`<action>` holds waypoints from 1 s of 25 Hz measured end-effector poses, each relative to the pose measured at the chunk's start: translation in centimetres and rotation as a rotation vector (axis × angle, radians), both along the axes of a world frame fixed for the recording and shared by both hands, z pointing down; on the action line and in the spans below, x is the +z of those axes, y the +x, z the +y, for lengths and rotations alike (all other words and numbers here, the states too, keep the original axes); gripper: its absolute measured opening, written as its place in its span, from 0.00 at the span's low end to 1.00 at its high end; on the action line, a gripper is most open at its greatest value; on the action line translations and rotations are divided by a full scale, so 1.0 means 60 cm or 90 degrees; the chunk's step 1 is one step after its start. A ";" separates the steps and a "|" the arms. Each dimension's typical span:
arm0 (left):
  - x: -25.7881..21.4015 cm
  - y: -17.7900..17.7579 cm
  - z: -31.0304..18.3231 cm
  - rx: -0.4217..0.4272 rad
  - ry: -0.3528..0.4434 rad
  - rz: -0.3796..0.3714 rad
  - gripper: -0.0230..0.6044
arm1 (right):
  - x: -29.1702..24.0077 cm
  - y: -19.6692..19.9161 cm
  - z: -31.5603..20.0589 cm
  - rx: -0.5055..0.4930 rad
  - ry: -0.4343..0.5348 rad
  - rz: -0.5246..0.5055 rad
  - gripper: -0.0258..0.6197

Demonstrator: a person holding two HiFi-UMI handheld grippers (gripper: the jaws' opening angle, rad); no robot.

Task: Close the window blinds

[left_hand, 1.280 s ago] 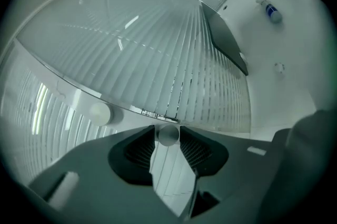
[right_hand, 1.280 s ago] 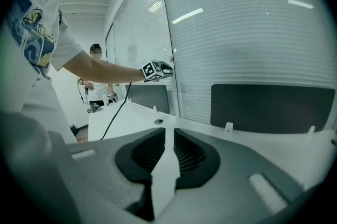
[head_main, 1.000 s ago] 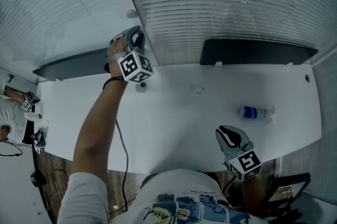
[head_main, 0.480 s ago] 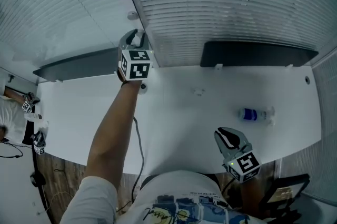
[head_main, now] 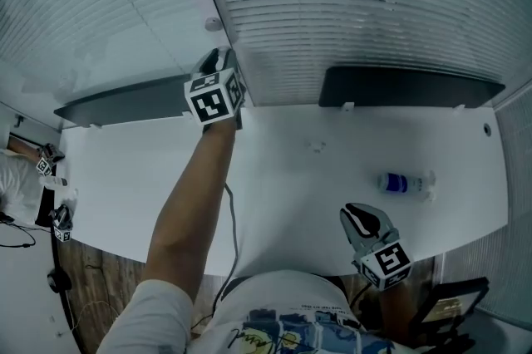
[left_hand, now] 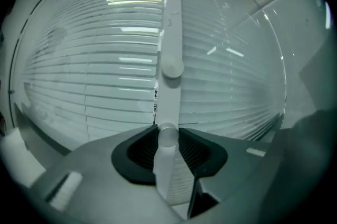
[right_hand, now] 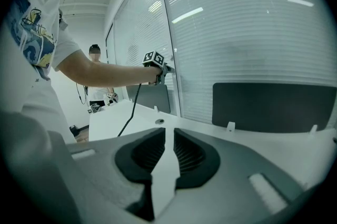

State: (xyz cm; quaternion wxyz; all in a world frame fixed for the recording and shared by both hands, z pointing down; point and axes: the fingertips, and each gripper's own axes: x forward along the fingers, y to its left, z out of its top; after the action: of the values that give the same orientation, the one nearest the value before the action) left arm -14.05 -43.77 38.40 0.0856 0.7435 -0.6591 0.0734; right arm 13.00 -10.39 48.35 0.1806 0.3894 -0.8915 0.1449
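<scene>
Upper centre in the head view, the left gripper [head_main: 218, 61] has rolled over, jaws clamped on the tilt wand [left_hand: 164, 165] hanging before the blinds [head_main: 357, 3], whose slats look nearly shut. The right gripper [head_main: 360, 215] idles lower right, jaws a slit apart and empty.
</scene>
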 end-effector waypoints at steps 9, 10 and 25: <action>0.001 -0.004 0.001 0.007 -0.006 0.074 0.23 | 0.001 -0.001 0.001 -0.003 -0.001 0.002 0.10; 0.001 -0.002 0.001 0.013 -0.003 0.024 0.23 | 0.001 -0.001 0.001 -0.003 -0.002 0.002 0.10; 0.016 0.039 0.012 0.166 0.071 -0.696 0.30 | -0.001 -0.005 0.002 -0.007 -0.003 0.006 0.10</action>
State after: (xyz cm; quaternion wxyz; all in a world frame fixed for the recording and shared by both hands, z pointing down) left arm -11.73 -43.06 39.38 -0.3172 0.6761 -0.5133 0.4227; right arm 12.72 -10.28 48.31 0.1864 0.3847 -0.8924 0.1444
